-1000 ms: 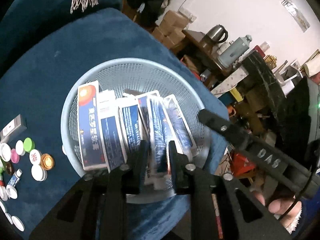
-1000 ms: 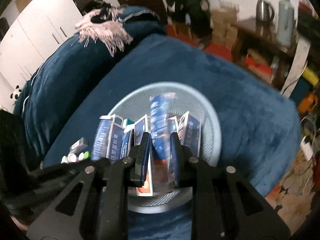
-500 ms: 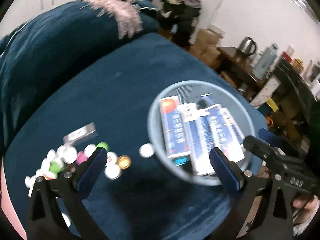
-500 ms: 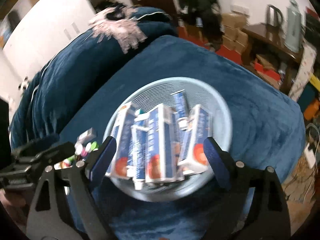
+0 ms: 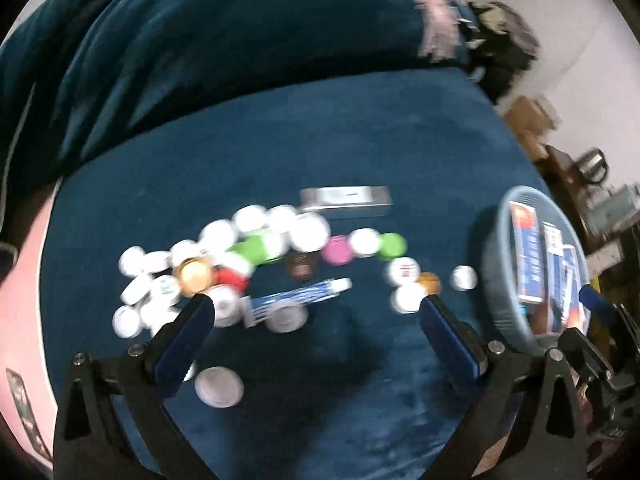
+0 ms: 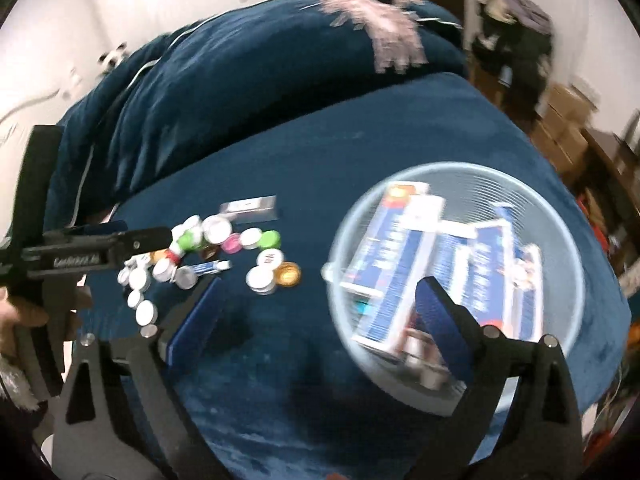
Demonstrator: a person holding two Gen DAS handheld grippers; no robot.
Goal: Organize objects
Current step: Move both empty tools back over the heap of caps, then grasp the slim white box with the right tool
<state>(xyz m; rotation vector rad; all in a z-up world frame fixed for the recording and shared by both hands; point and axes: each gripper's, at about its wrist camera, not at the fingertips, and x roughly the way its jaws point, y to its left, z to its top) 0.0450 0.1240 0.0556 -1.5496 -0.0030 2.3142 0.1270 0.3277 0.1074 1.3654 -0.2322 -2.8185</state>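
Note:
A pale blue mesh basket (image 6: pixel 560 216) full of blue and white boxes (image 6: pixel 400 248) sits on the blue blanket; it also shows at the right in the left wrist view (image 5: pixel 490 248). A scatter of bottle caps (image 5: pixel 256 248) and a small blue and white tube (image 5: pixel 296 298) lie left of it, with a silver box (image 5: pixel 346 197) behind. My left gripper (image 5: pixel 316 316) is open and empty above the caps. My right gripper (image 6: pixel 320 296) is open and empty at the basket's left rim. The left gripper shows from the side in the right wrist view (image 6: pixel 108 236).
The blanket-covered surface (image 6: pixel 360 128) drops off at the right, where cardboard boxes (image 6: pixel 568 120) and cluttered furniture stand. A heaped blue duvet (image 6: pixel 240 64) with a pink fringed scarf (image 6: pixel 372 20) lies behind. A pink sheet (image 5: pixel 24 264) shows at the far left.
Both grippers let go of the boxes in the basket and opened wide. Both then swung left, the left one from the basket to over the caps.

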